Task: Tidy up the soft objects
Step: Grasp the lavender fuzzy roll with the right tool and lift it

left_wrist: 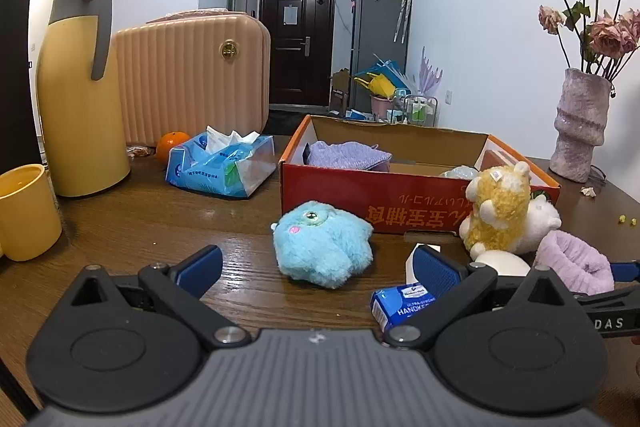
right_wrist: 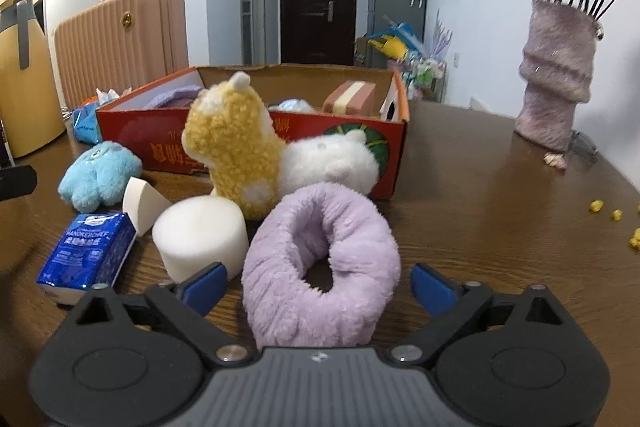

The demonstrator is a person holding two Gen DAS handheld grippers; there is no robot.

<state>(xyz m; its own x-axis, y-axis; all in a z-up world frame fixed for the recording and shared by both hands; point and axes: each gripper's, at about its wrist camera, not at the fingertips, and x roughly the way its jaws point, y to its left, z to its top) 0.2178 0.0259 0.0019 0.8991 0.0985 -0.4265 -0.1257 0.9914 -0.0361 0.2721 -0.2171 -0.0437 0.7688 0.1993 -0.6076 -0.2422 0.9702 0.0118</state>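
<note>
A red cardboard box stands on the wooden table with a purple cloth inside. My left gripper is open, just short of a blue plush. My right gripper is open with its fingers on either side of a purple fluffy ring. Behind the ring sit a yellow plush, a white plush, a white foam cylinder and a blue handkerchief pack.
A yellow thermos, a yellow mug, an orange and a blue tissue pack stand at the left. A pink vase with dried roses is at the right. A peach suitcase stands behind.
</note>
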